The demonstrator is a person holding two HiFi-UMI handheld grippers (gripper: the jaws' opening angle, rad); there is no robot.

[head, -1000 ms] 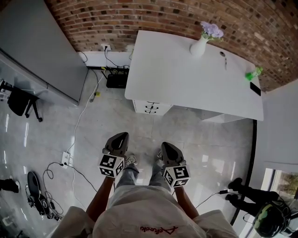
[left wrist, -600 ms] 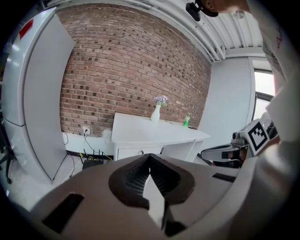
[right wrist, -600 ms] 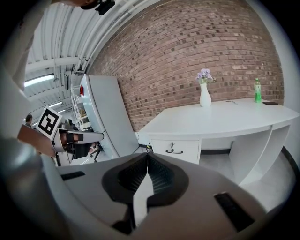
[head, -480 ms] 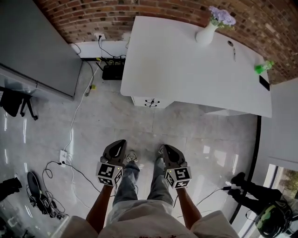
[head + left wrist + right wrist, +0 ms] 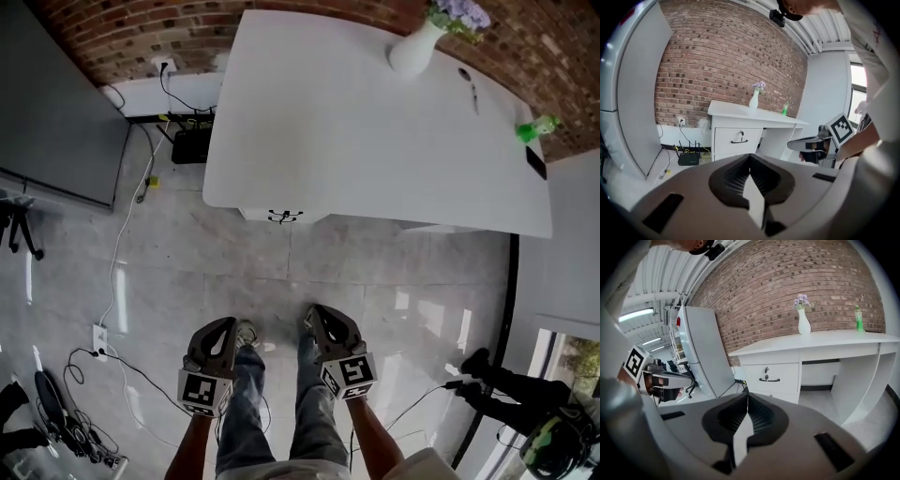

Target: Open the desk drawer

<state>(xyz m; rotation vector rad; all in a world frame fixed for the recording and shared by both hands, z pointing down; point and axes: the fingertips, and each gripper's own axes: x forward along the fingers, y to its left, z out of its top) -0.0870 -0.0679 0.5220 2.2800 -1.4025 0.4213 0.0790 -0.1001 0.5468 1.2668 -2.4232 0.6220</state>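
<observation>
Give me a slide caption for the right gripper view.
Shut right hand-held gripper faces the white desk, its drawer closed, vase and green bottle on top.

**Drawer mostly tucked under the bench**

In the head view the bench (image 5: pixel 356 122) top hides the drawer (image 5: pixel 284 217) front, and only its handle shows. The top edge cuts off the flowers (image 5: pixel 464 11). A dark slab (image 5: pixel 535 161) at the bench's right is too small to tell.

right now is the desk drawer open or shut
Shut. The drawer front sits flush with the desk in both gripper views, with no gap showing around it.
</observation>
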